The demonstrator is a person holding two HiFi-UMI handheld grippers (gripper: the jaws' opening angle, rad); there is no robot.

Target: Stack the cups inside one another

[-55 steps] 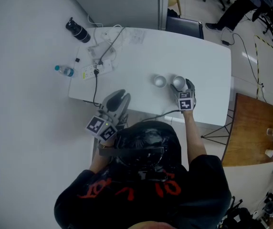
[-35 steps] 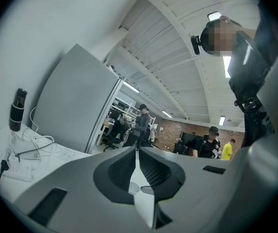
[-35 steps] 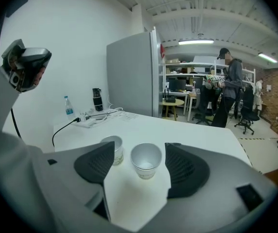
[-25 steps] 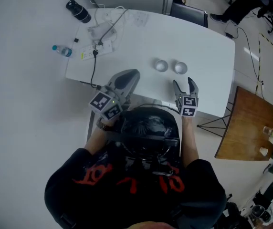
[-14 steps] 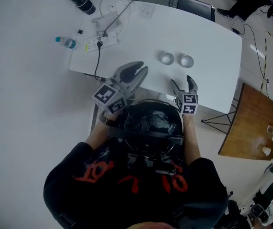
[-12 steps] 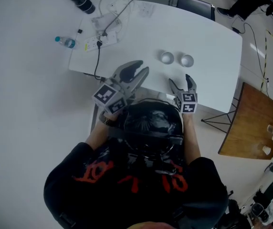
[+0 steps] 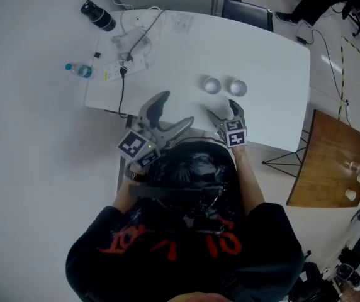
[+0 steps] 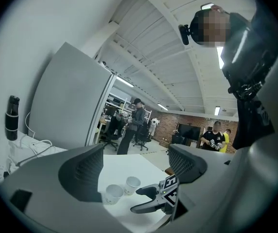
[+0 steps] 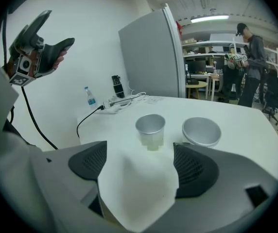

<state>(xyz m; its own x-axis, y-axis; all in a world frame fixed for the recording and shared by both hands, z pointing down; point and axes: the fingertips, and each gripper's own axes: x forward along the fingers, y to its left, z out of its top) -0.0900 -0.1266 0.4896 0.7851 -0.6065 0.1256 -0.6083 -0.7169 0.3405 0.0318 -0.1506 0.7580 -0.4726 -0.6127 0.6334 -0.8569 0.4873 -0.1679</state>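
Left gripper (image 7: 175, 110) hangs at the counter's (image 7: 268, 55) near edge with its jaws spread wide, having just swung open, and nothing sits between them (its own view shows only bare counter, with the cups farther off). The right gripper (image 7: 223, 110), just inside the same edge, is parted too, its jaws having just been widening, and it points at the two cups without touching either. The left cup (image 7: 212, 85) and right cup (image 7: 237, 88) stand side by side near the counter's middle, not nested. A power strip (image 7: 124, 69) lies by the left edge.
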